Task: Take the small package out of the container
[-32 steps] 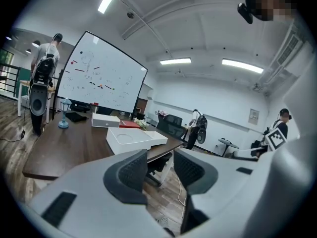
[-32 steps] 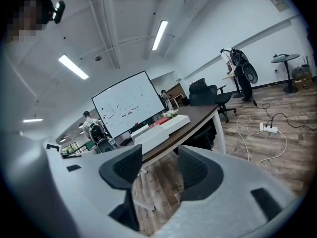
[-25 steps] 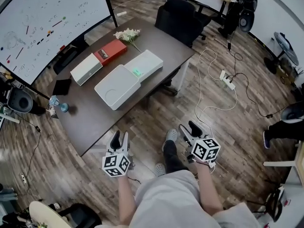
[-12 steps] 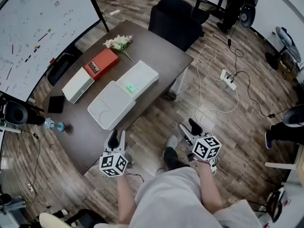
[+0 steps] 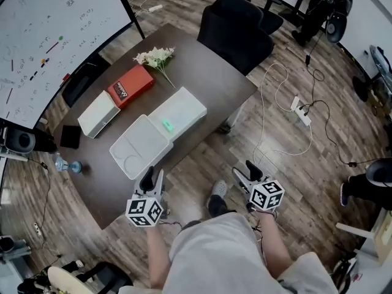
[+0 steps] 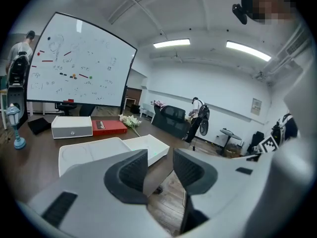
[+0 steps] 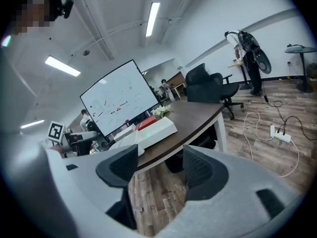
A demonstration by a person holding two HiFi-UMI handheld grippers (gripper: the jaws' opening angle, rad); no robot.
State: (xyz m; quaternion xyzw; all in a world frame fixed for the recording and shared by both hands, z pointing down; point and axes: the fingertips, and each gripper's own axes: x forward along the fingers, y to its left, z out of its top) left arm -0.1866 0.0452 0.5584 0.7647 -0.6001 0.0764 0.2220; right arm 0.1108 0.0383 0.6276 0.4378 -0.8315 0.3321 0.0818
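The white flat rectangular plastic container [image 5: 158, 133] lies mid-frame on the dark brown table [image 5: 214, 72], with its long axis from lower left to upper right. The left gripper [image 5: 153, 175] is parted and empty. The jaws of the right gripper [image 5: 244, 168], also empty, have just been opening.

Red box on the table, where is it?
Head view, upper left: the red box lies on the brown table between the white flower bunch and a white rectangular box.
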